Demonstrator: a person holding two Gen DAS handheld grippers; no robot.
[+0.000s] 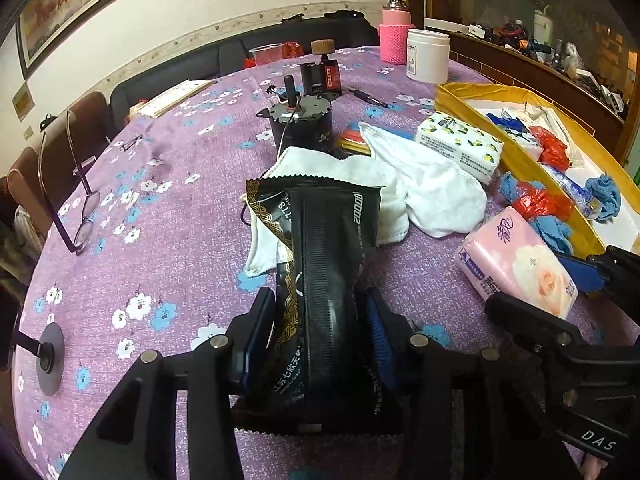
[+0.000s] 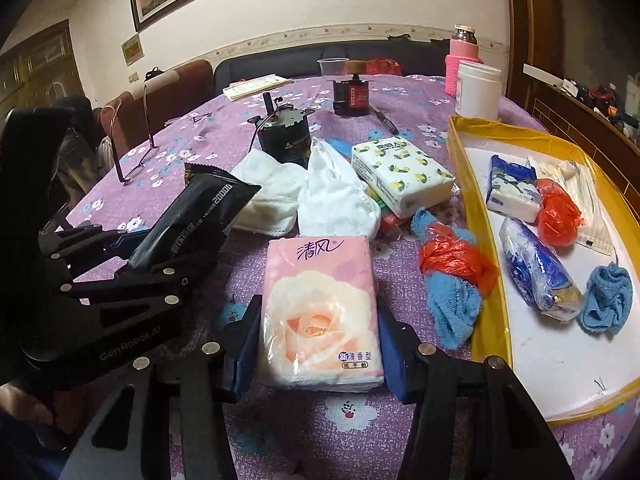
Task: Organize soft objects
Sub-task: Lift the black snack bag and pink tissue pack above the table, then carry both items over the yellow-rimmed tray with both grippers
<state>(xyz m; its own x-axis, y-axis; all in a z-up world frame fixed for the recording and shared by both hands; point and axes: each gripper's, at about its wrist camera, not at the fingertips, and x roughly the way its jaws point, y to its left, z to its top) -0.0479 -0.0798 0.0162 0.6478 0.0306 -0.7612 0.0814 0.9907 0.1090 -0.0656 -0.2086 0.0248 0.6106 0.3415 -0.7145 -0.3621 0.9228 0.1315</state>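
Observation:
A black snack-style packet (image 1: 328, 240) sits between the blue pads of my left gripper (image 1: 320, 304), which is shut on it; its far end rests on a white cloth (image 1: 340, 176). From the right wrist view, the same packet (image 2: 196, 216) slants up out of the left gripper (image 2: 132, 248). My right gripper (image 2: 318, 312) is shut on a pink rose-print tissue pack (image 2: 320, 280) lying on the purple tablecloth. A yellow-walled tray (image 2: 488, 300) to the right holds tissue packs, a red bag and a blue cloth.
Two white cloths (image 2: 336, 196), a lemon-print tissue pack (image 2: 404, 176) and a red bag on a blue cloth (image 2: 452, 264) lie mid-table. Behind stand a black motor (image 2: 284, 136), a white jar (image 2: 478, 88) and a pink bottle. Glasses (image 1: 80, 216) lie at the left.

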